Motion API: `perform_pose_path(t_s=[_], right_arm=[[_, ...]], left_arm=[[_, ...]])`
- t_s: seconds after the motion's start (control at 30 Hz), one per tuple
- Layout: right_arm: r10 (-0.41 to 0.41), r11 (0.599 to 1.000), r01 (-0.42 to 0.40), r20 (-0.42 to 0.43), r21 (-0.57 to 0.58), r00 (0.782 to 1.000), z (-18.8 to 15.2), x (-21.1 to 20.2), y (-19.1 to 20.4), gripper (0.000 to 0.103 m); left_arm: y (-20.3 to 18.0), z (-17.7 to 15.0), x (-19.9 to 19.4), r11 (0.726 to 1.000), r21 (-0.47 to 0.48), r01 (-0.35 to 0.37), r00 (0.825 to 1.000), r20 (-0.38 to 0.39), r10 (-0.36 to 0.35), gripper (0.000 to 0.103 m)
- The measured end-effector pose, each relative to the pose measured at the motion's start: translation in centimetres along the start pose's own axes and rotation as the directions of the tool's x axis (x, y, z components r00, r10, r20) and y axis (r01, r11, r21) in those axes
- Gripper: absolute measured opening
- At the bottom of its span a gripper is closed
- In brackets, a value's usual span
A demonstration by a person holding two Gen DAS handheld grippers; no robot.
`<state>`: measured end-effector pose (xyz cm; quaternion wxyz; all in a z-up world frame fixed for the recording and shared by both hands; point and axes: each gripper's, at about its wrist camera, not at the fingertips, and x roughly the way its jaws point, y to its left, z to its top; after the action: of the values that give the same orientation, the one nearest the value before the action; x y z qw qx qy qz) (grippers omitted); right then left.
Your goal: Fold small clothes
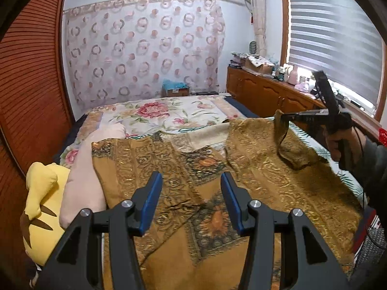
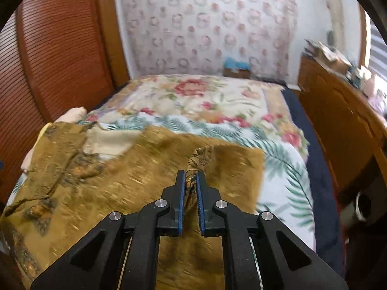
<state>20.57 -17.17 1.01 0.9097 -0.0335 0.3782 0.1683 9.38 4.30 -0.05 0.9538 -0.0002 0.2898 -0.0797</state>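
Observation:
A mustard-gold patterned garment (image 1: 193, 169) with sunflower motifs lies spread on the bed; it also fills the near part of the right wrist view (image 2: 121, 181). My left gripper (image 1: 191, 181) is open and empty, hovering just above the garment's middle. My right gripper (image 2: 191, 181) is shut on a pinched fold of the garment's right edge and holds it lifted off the bed. In the left wrist view the right gripper (image 1: 281, 118) shows at the right with a flap of the cloth hanging from it.
The bed has a floral quilt (image 1: 164, 113). A pink pillow (image 1: 84, 176) and a yellow plush toy (image 1: 41, 207) lie at the left. A louvred wooden wardrobe (image 1: 31, 84) stands left. A cluttered wooden cabinet (image 1: 266, 89) stands right, under a window.

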Motion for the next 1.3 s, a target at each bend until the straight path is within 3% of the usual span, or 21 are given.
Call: perform_pose_path(t_s=[0.1,0.17,0.23,0.27,0.43,0.53,0.67,0.83,0.97,1.3], right_arm=[[-0.003,0.999,0.002,-0.008,-0.048,1.000,1.2,1.2,2.1,0.008],[0.002,0.998,-0.003,-0.005,-0.062,1.000,1.7,1.6,2.8,0.021],[0.021,0.998,-0.021,0.002,-0.064,1.000,2.1,1.7,2.8,0.045],[0.015,0.998,-0.015,0.009,-0.064,1.000,2.1,1.7,2.6,0.047],[-0.062,0.995,0.061,-0.010,-0.076,0.998,1.2,2.3,0.3,0.049],[-0.131,0.988,0.124,-0.069,-0.095,0.989,-0.1,3.7,-1.8,0.049],[-0.161,0.986,0.155,-0.123,-0.060,0.979,-2.0,5.2,-4.5,0.049],[-0.152,0.988,0.152,-0.144,-0.012,0.978,-3.3,6.0,-6.2,0.050],[-0.141,0.989,0.145,-0.145,0.013,0.979,-3.4,6.1,-6.6,0.054],[-0.139,0.988,0.147,-0.158,0.041,0.978,-3.2,6.4,-7.3,0.062]], left_arm=[[1.0,0.1,1.1,1.000,-0.004,-0.019,1.000,-0.016,0.019,0.050],[1.8,0.1,1.9,0.999,-0.010,-0.032,0.999,-0.029,0.031,0.050],[2.7,0.1,2.6,0.999,-0.020,-0.045,0.998,-0.040,0.045,0.050],[3.0,0.0,3.0,0.999,-0.025,-0.048,0.998,-0.046,0.047,0.050],[5.0,0.3,4.7,0.997,-0.030,-0.065,0.995,-0.078,0.063,0.050],[6.1,0.6,5.4,0.995,-0.020,-0.097,0.992,-0.086,0.095,0.050],[8.2,0.8,6.2,0.993,-0.029,-0.118,0.988,-0.101,0.115,0.050],[11.3,0.7,7.4,0.987,-0.065,-0.149,0.982,-0.126,0.140,0.050],[13.2,0.9,8.8,0.984,-0.111,-0.138,0.981,-0.149,0.121,0.050],[15.3,2.3,13.1,0.980,-0.139,-0.143,0.973,-0.202,0.113,0.050]])
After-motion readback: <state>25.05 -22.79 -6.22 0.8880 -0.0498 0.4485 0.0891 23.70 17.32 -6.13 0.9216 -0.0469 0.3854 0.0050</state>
